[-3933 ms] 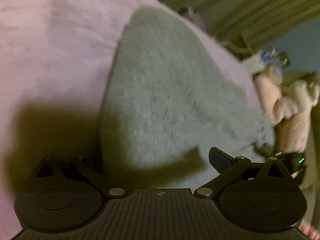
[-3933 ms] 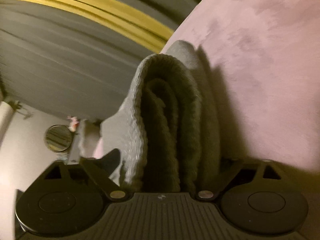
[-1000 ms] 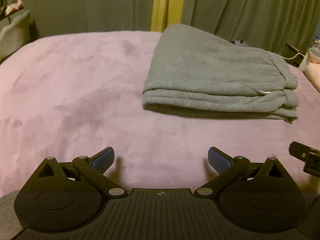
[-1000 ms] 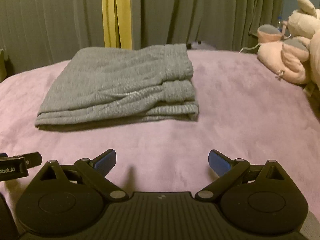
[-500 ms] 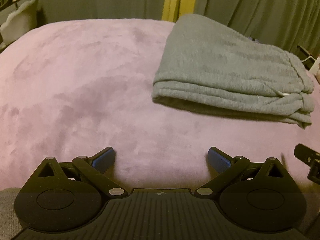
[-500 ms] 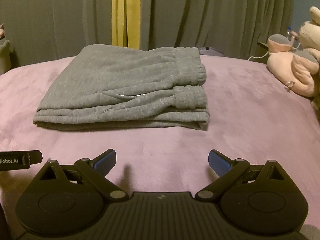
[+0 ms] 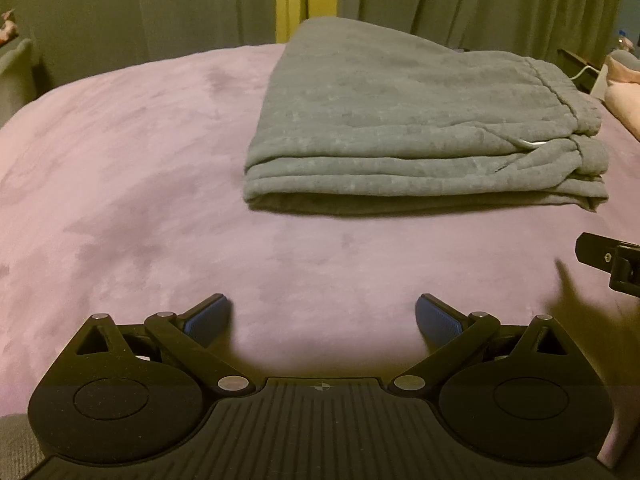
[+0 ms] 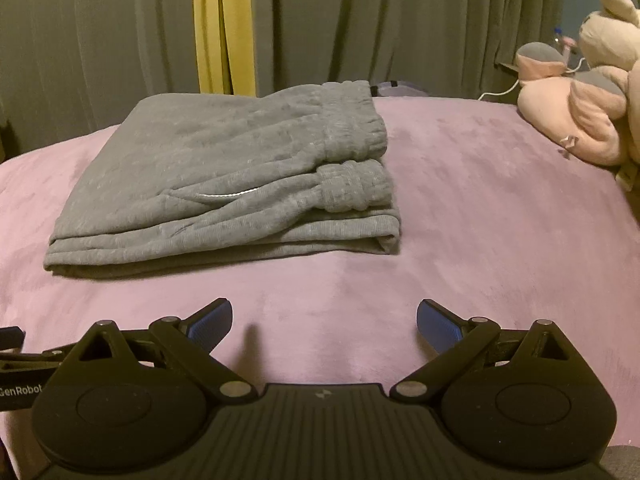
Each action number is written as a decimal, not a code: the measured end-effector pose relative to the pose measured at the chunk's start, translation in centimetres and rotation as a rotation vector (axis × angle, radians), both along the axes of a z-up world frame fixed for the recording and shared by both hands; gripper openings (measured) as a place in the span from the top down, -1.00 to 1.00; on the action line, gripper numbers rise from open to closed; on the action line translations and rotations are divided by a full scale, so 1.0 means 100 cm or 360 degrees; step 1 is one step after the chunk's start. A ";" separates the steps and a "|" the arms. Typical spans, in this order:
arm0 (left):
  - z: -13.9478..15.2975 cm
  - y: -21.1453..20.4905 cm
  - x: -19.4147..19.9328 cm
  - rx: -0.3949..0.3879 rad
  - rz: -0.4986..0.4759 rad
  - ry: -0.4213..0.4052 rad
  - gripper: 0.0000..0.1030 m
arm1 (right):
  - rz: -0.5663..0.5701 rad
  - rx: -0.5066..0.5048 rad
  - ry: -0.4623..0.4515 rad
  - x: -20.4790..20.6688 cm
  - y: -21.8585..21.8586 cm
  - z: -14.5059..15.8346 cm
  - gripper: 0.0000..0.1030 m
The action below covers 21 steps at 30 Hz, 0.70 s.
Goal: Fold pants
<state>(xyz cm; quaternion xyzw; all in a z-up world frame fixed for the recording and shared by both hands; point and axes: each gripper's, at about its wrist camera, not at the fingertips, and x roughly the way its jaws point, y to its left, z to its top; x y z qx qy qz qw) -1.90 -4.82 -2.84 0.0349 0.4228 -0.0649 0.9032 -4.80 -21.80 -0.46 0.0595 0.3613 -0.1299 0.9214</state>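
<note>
Seemingly I'm finished: pants [image 8: 224, 176] lie folded ahead of both released, empty grippers, left gripper [image 7: 322, 314], right gripper [image 8: 324, 316]; next, nothing but backing away.

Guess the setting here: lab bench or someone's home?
Probably a home bedroom: folded grey sweatpants lie on a soft mauve plush bedspread, pink and cream stuffed toys sit at its edge, dark full-length curtains behind.

The bed [image 8: 500, 240] is bare in front of and beside the folded pants [image 8: 224, 176]. Stuffed toys [image 8: 580, 120] block its far right corner. Curtains [image 8: 360, 20] hang behind.
</note>
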 end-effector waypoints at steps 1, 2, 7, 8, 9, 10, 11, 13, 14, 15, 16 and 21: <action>0.000 0.000 0.000 0.0000 -0.0002 -0.0001 -0.99 | 0.0001 -0.0003 0.0001 0.000 0.000 0.000 -0.92; 0.000 -0.001 0.001 -0.0001 -0.0004 0.0001 -0.99 | 0.0001 -0.0008 0.0003 0.000 0.001 0.000 -0.92; -0.001 -0.001 0.004 -0.0019 -0.0005 0.0008 -0.99 | -0.0002 -0.0021 0.0009 0.001 0.001 -0.001 -0.92; -0.001 0.000 0.004 -0.0021 -0.0004 0.0008 -0.99 | -0.0005 -0.0021 0.0010 0.002 0.001 -0.001 -0.92; -0.001 -0.001 0.003 -0.0023 -0.0004 0.0008 -0.99 | -0.0010 -0.0021 0.0012 0.002 0.001 -0.002 -0.92; -0.001 0.000 0.004 -0.0024 -0.0004 0.0009 -1.00 | -0.0014 -0.0020 0.0013 0.002 0.001 -0.002 -0.92; -0.001 -0.001 0.003 -0.0025 -0.0004 0.0009 -1.00 | -0.0016 -0.0018 0.0014 0.002 0.000 -0.002 -0.92; -0.001 -0.001 0.004 -0.0024 -0.0004 0.0010 -1.00 | -0.0018 -0.0018 0.0016 0.002 0.000 -0.002 -0.92; -0.001 -0.001 0.003 -0.0024 -0.0003 0.0008 -1.00 | -0.0017 -0.0020 0.0017 0.002 0.000 -0.002 -0.92; -0.001 -0.001 0.004 -0.0025 -0.0003 0.0008 -1.00 | -0.0017 -0.0021 0.0016 0.002 0.000 -0.002 -0.92; -0.001 -0.001 0.004 -0.0026 -0.0003 0.0009 -1.00 | -0.0016 -0.0023 0.0016 0.002 0.000 -0.002 -0.92; -0.001 -0.001 0.003 -0.0025 -0.0004 0.0008 -1.00 | -0.0017 -0.0029 0.0019 0.003 0.001 -0.003 -0.92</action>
